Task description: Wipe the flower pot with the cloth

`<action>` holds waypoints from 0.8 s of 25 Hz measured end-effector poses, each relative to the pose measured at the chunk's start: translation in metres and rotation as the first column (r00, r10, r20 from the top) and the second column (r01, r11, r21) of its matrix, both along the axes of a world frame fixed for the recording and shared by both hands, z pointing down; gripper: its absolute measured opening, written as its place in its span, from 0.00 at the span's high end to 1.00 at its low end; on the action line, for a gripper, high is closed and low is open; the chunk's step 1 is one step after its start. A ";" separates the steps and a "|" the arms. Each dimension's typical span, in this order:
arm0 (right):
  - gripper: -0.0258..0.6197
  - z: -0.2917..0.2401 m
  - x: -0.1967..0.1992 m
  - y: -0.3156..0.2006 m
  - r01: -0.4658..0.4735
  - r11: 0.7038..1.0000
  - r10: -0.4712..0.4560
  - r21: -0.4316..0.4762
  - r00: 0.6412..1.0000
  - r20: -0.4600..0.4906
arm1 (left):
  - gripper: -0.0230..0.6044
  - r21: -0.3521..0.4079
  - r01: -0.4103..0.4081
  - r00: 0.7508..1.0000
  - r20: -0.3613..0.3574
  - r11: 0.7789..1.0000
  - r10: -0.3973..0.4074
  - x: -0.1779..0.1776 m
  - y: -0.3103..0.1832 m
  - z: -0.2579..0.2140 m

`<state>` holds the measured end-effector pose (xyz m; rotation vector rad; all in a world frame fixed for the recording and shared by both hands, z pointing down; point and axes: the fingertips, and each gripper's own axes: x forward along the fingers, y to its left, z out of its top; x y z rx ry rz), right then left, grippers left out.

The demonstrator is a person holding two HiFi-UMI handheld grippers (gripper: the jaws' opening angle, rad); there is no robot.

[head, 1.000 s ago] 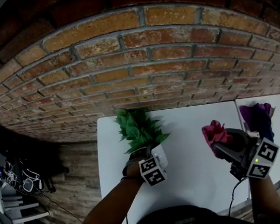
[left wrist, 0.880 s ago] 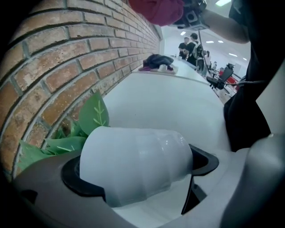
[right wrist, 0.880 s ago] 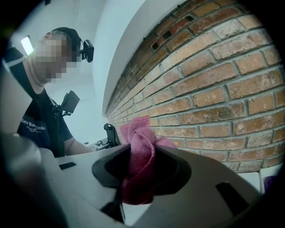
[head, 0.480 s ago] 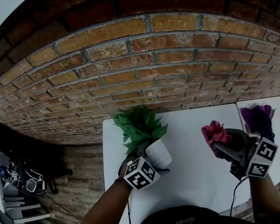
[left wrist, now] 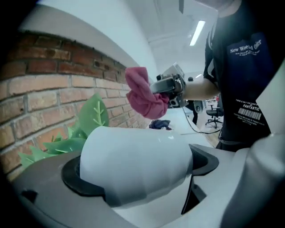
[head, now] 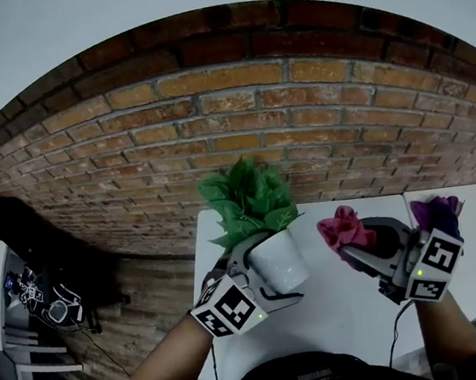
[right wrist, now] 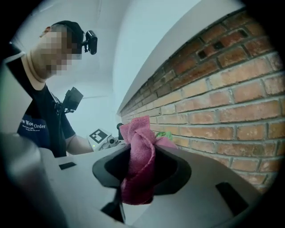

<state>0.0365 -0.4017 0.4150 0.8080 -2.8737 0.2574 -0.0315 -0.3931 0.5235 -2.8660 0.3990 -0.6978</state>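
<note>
The white surface (head: 347, 309) by the brick wall (head: 239, 124) no longer had the flower pot (head: 279, 261) standing on it. You had lifted the pot up and tipped it, with its green leaves (head: 248, 199) pointing at the wall. Its white side was now near the cloth (head: 342, 230), so it looked ready for wiping. Your left hand-held gripper (head: 257, 275) was squeezed around the pot. Your right hand-held gripper (head: 364, 251) pinched the pink cloth tight, close to the pot but not touching it.
</note>
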 end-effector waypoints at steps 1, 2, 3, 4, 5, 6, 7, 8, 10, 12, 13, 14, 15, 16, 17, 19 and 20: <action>0.77 -0.009 -0.012 0.007 0.019 1.000 -0.019 0.017 1.000 -0.004 | 0.03 0.033 -0.009 1.000 -0.016 0.999 0.009 -0.003 0.006 -0.014; 0.77 -0.018 -0.024 0.014 0.038 0.999 -0.038 0.037 0.999 -0.008 | 0.03 0.070 -0.017 1.000 -0.024 0.997 0.018 -0.007 0.013 -0.028; 0.77 -0.027 -0.036 0.021 0.058 0.996 -0.057 0.062 0.998 -0.012 | 0.03 0.110 -0.023 0.999 -0.024 0.994 0.026 -0.011 0.020 -0.041; 0.77 -0.037 -0.048 0.029 0.077 0.993 -0.075 0.091 0.997 -0.018 | 0.03 0.148 -0.028 0.999 -0.019 0.989 0.031 -0.015 0.025 -0.053; 0.77 -0.048 -0.060 0.037 0.093 0.988 -0.091 0.121 0.996 -0.025 | 0.03 0.182 -0.031 0.999 -0.012 0.983 0.034 -0.019 0.031 -0.064; 0.77 -0.058 -0.072 0.045 0.108 0.983 -0.105 0.151 0.994 -0.031 | 0.03 0.209 -0.032 0.999 -0.006 0.977 0.034 -0.023 0.036 -0.074; 0.77 -0.067 -0.084 0.055 0.122 0.976 -0.115 0.179 0.992 -0.045 | 0.03 0.230 -0.032 0.999 0.001 0.973 0.032 -0.026 0.040 -0.084; 0.77 -0.075 -0.095 0.064 0.134 0.969 -0.122 0.207 0.990 -0.070 | 0.03 0.246 -0.031 1.000 0.007 0.969 0.030 -0.030 0.044 -0.091; 0.77 -0.085 -0.116 0.081 0.159 0.952 -0.126 0.262 0.982 -0.138 | 0.03 0.274 -0.030 0.999 0.022 0.961 0.025 -0.036 0.051 -0.104; 0.77 -0.091 -0.137 0.094 0.178 0.932 -0.114 0.315 0.970 -0.213 | 0.03 0.294 -0.036 0.999 0.036 0.955 0.026 -0.042 0.056 -0.113; 0.77 -0.093 -0.146 0.099 0.185 0.923 -0.099 0.338 0.962 -0.256 | 0.03 0.301 -0.042 0.999 0.041 0.953 0.031 -0.043 0.057 -0.116; 0.77 -0.093 -0.152 0.102 0.190 0.914 -0.079 0.357 0.950 -0.302 | 0.03 0.308 -0.052 0.998 0.049 0.950 0.038 -0.043 0.057 -0.120; 0.77 -0.091 -0.158 0.105 0.192 0.908 -0.057 0.373 0.937 -0.344 | 0.03 0.316 -0.062 0.997 0.059 0.947 0.046 -0.042 0.056 -0.123; 0.77 -0.089 -0.161 0.107 0.193 0.902 -0.034 0.387 0.924 -0.382 | 0.03 0.324 -0.071 0.996 0.071 0.943 0.051 -0.040 0.056 -0.125; 0.77 -0.087 -0.163 0.108 0.196 0.895 -0.013 0.402 0.910 -0.415 | 0.03 0.331 -0.078 0.995 0.083 0.940 0.054 -0.036 0.056 -0.127; 0.77 -0.086 -0.160 0.110 0.211 0.877 0.015 0.432 0.887 -0.462 | 0.03 0.346 -0.082 0.993 0.103 0.935 0.049 -0.025 0.058 -0.129; 0.77 -0.087 -0.156 0.110 0.220 0.870 0.019 0.442 0.879 -0.476 | 0.03 0.355 -0.079 0.993 0.111 0.932 0.042 -0.020 0.060 -0.131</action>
